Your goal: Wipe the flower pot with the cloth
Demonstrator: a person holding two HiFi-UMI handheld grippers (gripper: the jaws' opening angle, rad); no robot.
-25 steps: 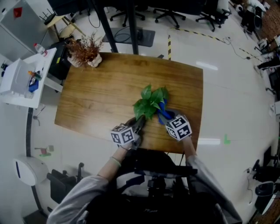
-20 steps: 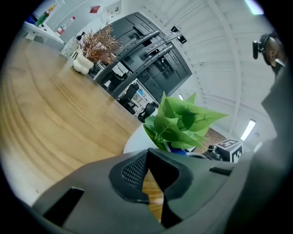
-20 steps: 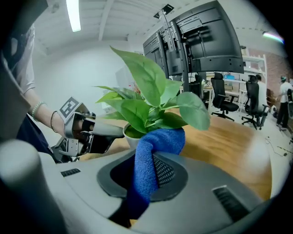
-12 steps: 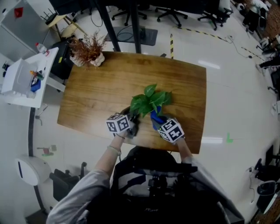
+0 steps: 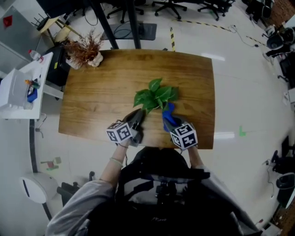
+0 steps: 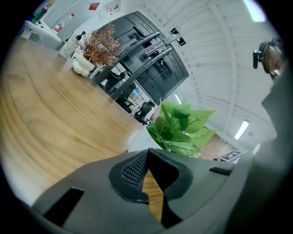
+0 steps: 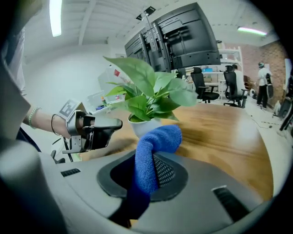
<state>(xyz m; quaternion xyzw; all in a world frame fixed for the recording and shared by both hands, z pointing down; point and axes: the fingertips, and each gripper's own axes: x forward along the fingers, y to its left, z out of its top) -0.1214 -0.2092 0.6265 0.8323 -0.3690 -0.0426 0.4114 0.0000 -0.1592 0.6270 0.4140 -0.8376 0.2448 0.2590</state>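
Right hand-held gripper point(image 7: 147, 172) keeps the cloth point(image 7: 158, 140), perhaps touching, at the flower pot point(image 7: 144, 126).

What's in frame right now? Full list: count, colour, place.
table: 1, brown wood, centre
flower pot: 1, white with green leaves, on the table towards the near edge
cloth: 1, blue, in front of the pot, clamped in the right tongs
dried plant: 1, brown in a white pot, far left corner of the table
side table: 1, white, on the floor left of the table
office chairs: several, black, beyond the table's far edge
left tongs: 1, grey, shut and empty, left of the pot
right tongs: 1, grey, shut on the cloth
sleeves: 2, grey, bottom of the head view
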